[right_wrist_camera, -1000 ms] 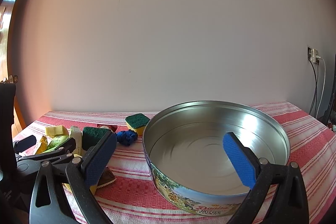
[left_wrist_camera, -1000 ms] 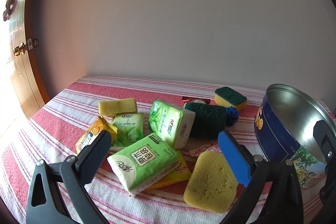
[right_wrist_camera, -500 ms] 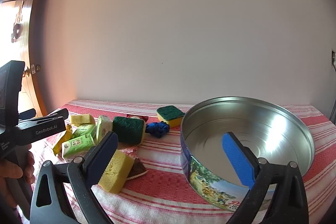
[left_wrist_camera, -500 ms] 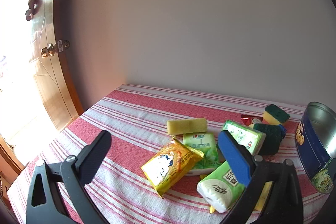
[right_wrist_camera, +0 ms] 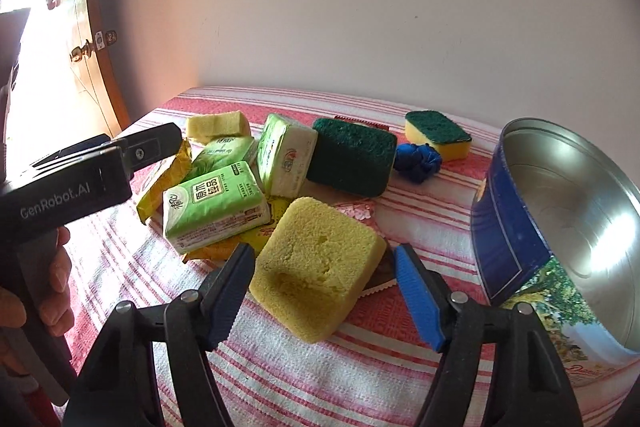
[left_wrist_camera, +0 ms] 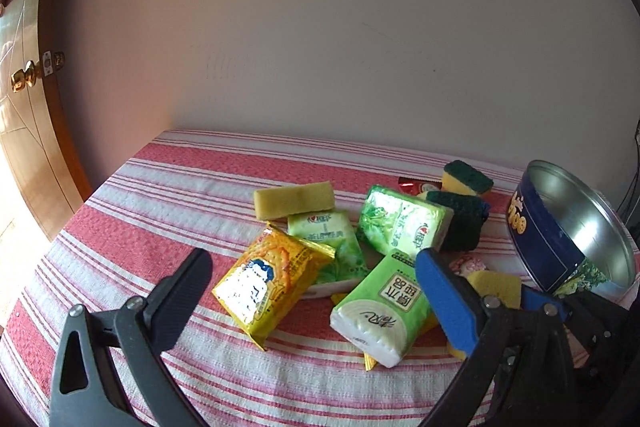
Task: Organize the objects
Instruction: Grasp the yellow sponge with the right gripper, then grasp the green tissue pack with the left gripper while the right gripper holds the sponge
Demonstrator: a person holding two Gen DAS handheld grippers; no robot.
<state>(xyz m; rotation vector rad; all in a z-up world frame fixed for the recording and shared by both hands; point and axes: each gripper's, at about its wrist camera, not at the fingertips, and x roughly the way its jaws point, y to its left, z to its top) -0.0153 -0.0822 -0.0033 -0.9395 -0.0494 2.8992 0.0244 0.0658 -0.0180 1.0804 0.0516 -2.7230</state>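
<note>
Yellow sponge (right_wrist_camera: 316, 267) between the closing pads of the right tool (right_wrist_camera: 324, 297), on the striped counter (right_wrist_camera: 280, 379).

The right tool's jaws have just been narrowing; they flank the sponge with a gap showing at each pad. The left tool (left_wrist_camera: 312, 297) gapes wide, empty, above the green tissue packs (left_wrist_camera: 384, 307). The round tin (right_wrist_camera: 560, 227) stands just to the right, tilted in view.

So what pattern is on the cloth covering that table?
Red and white stripes run across the woven tablecloth, clearest in the left wrist view.
</note>
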